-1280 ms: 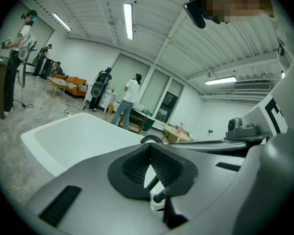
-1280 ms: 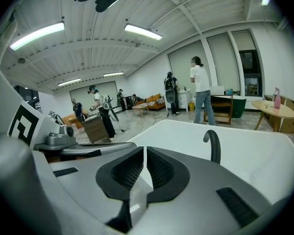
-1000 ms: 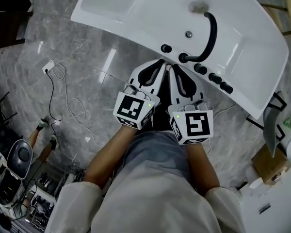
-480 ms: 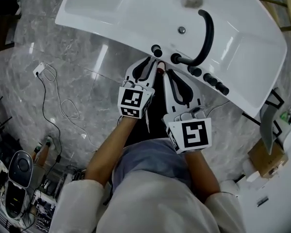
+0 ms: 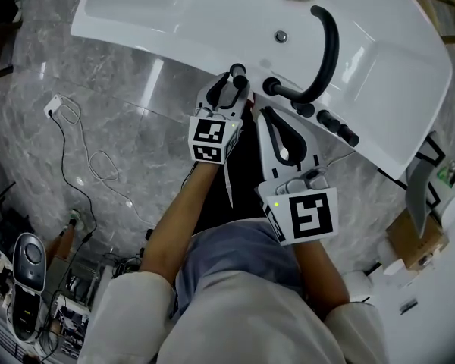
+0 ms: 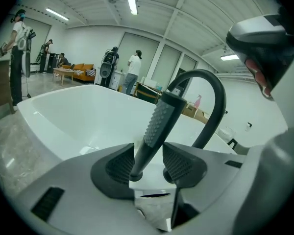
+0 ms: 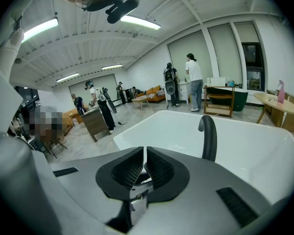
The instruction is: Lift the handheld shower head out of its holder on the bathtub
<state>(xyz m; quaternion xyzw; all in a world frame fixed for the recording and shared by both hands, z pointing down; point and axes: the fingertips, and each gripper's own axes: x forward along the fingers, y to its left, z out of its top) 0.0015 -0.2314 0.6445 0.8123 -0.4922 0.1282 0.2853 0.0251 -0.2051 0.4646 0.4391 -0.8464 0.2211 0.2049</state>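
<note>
Holder: not visible in any view. From above, the left gripper [image 5: 233,88] covers that spot on the rim.
Shower head [image 6: 158,124]: its ribbed handle runs down between the jaws and its foot vanishes behind the pads. The head view shows only its dark top.
Contact: whether the left pad touches the handle cannot be told.
Spout [image 7: 208,137]: its base is hidden behind the right gripper [image 7: 144,168]. The left gripper view hides it the same way.
Bathtub [image 5: 167,6]: cut by the head view's top edge.
Grey-and-red shape [image 6: 262,38]: cut by the picture's rim, so it cannot be identified.
Background people [image 6: 134,70]: too small to tell more.
</note>
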